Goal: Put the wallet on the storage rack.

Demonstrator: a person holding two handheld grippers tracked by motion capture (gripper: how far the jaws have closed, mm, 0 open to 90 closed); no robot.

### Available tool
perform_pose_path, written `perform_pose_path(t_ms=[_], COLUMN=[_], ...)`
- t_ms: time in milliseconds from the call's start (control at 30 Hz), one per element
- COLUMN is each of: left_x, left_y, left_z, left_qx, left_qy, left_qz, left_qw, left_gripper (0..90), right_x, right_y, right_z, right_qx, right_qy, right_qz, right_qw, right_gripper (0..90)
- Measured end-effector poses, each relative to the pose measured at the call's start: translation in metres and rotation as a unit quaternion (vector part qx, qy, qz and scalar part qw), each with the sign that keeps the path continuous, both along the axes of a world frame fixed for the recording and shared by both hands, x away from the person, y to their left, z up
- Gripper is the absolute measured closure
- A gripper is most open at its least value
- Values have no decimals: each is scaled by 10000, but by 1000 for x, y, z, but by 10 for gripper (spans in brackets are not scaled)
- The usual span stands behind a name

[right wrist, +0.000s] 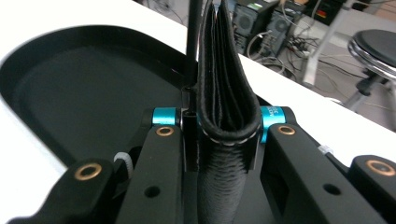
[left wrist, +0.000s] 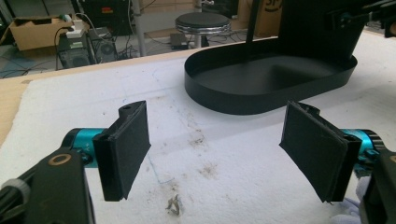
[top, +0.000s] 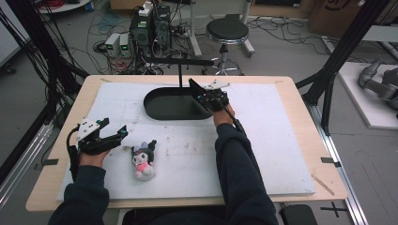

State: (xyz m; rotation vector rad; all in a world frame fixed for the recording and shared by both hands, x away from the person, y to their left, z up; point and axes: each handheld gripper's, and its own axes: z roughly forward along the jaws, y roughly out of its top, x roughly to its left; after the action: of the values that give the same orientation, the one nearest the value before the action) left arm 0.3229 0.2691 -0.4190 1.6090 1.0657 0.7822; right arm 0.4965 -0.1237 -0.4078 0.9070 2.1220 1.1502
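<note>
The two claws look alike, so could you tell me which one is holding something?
The right claw, over the black tray, is clamped on a folded black wallet; the left claw is open.

Left gripper (left wrist: 215,154): its 2 black jaws stand wide apart with nothing between them; each pad (left wrist: 128,144) is dark and rough-faced. Below and between the jaws lies a white mat (left wrist: 210,135), stained with brown marks, with a small scrap (left wrist: 174,205) just ahead of the left jaw. Beyond the jaws, well apart from them, sits a black oval tray (left wrist: 266,93) on the mat, with a thin black post (left wrist: 252,21) rising behind it. Farther off stands a round stool (left wrist: 203,22).
</note>
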Motion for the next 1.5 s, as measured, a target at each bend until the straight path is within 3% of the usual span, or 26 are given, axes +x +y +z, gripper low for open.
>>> perform_pose_path(t_ms=[133, 233, 300, 400, 533, 567, 633, 767, 867, 967, 1133, 1267, 1433, 1500], left_x=[0, 0, -1, -1, -1, -1, -2, -2, -2, -2, -1, -1, -1, -1], left_y=[0, 0, 1, 1, 2, 2, 1, 1, 1, 1, 2, 0, -1, -2], left_z=[0, 0, 0, 0, 0, 0, 0, 0, 0, 0, 0, 0, 0, 0], left_qx=[-16, -26, -23, -22, -22, -22, 5, -7, 1, -8, -27, 0, 9, -4], left_qy=[1, -8, -9, -12, -19, -19, -12, -14, -12, -16, -25, -15, -17, -22], left_qz=[-5, 5, 17, 19, 34, 34, 20, 25, 22, 26, 35, -5, -13, -6], left_qw=[10000, 10000, 10000, 10000, 10000, 10000, 10000, 10000, 10000, 10000, 10000, 10000, 10000, 10000], left_gripper=[233, 233, 233, 234, 233, 234, 235, 235, 235, 236, 235, 235, 236, 236], right_x=[2, 2, 1, 1, 0, -1, -2, -8, -10, -8, -7, -11, -15, -17], right_y=[3, 9, 11, 12, 15, 15, 16, 17, 17, 19, 10, 5, 6, 8], right_z=[-5, -13, -14, -17, -16, -16, -14, -8, -6, -8, -5, 5, -4, -8], right_qx=[-51, -357, -402, -438, -13, 146, 239, 212, 439, 177, 416, 205, -325, -318], right_qy=[-70, -242, -310, -334, -182, -105, 16, 52, 138, 90, 226, 221, 687, 734], right_qz=[-103, -325, -441, -410, -311, -255, -125, 113, 248, 150, 64, 183, 687, 787], right_qw=[9999, 9985, 9977, 9976, 9994, 9995, 9996, 9997, 9986, 9997, 9989, 9994, 9947, 9937], right_gripper=[774, 772, 769, 737, 517, 493, 458, 445, 448, 491, 480, 512, 489, 489])
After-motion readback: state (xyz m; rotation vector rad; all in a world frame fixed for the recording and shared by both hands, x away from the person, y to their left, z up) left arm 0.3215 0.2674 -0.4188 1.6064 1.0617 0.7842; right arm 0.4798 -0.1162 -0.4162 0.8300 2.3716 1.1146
